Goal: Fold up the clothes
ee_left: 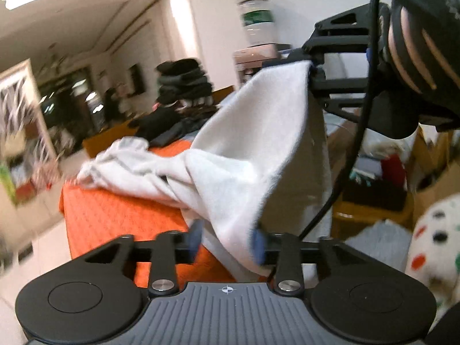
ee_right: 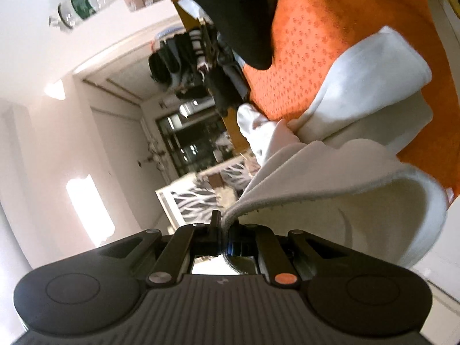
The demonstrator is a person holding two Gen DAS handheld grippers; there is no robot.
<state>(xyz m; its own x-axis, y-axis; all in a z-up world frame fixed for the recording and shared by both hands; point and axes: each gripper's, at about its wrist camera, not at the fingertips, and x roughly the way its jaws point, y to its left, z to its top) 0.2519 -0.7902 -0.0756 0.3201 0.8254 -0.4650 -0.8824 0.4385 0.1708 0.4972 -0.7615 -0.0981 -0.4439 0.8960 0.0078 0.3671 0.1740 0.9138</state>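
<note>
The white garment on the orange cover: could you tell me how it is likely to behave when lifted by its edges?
The white garment is probably floppy: it sags and bunches between the right gripper and the orange cover. It looks thick and fleecy, so likely grippy rather than slippery. Its trailing end may drag along.

A pale grey, soft fleecy garment (ee_left: 247,143) hangs lifted by 2 points along its edge, stretched into a slack sheet between them. Its lower part trails down in crumpled folds onto the orange patterned cloth (ee_left: 115,215) covering the surface. From the right wrist view, its hemmed edge (ee_right: 316,189) curves upward.
</note>
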